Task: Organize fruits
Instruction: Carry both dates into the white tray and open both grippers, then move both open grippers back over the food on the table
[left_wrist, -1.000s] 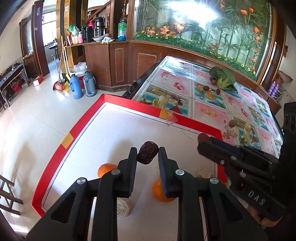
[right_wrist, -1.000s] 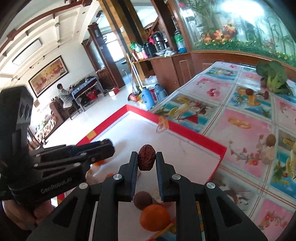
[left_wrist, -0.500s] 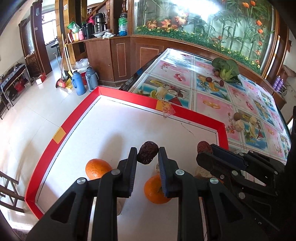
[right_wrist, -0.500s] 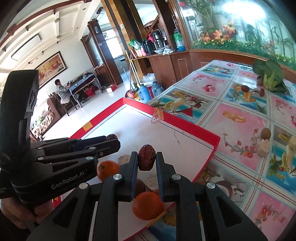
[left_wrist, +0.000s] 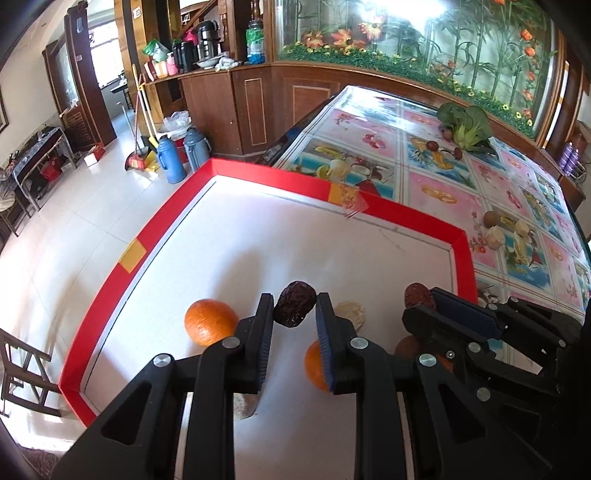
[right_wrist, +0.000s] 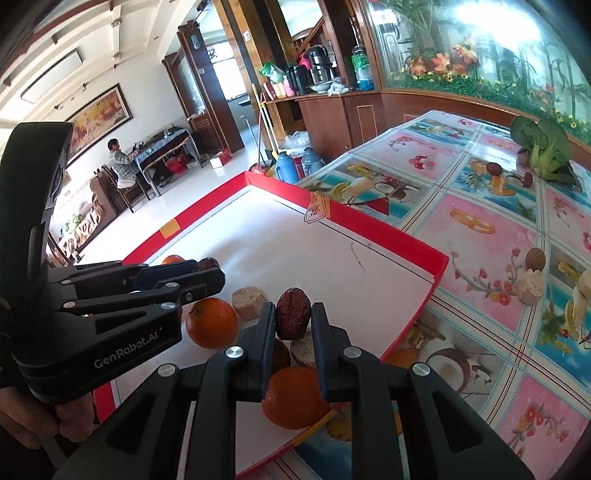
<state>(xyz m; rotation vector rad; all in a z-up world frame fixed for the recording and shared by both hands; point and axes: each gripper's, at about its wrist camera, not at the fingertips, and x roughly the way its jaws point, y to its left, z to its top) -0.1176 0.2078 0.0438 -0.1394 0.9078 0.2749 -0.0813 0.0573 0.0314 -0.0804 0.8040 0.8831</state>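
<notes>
My left gripper (left_wrist: 294, 310) is shut on a dark red date (left_wrist: 294, 308) above the red-rimmed white tray (left_wrist: 406, 218). My right gripper (right_wrist: 293, 314) is shut on another red date (right_wrist: 293, 313) over the tray's near right part; it also shows in the left wrist view (left_wrist: 424, 297). On the tray lie an orange (left_wrist: 210, 326), a second orange (left_wrist: 316, 365), a third orange (right_wrist: 295, 397), pale round pieces (right_wrist: 249, 297) and a brown fruit (right_wrist: 280, 354).
The tray rests on a table with a fruit-print cloth (right_wrist: 480, 229). Leafy greens (right_wrist: 546, 147), a brown fruit (right_wrist: 535, 258) and pale pieces (right_wrist: 530, 288) lie on the cloth. The floor (left_wrist: 74, 221) drops off left of the tray.
Both grippers, each still holding its date, have dropped lower and closer over the tray. The oranges and pale pieces now show nearer under the fingers.
</notes>
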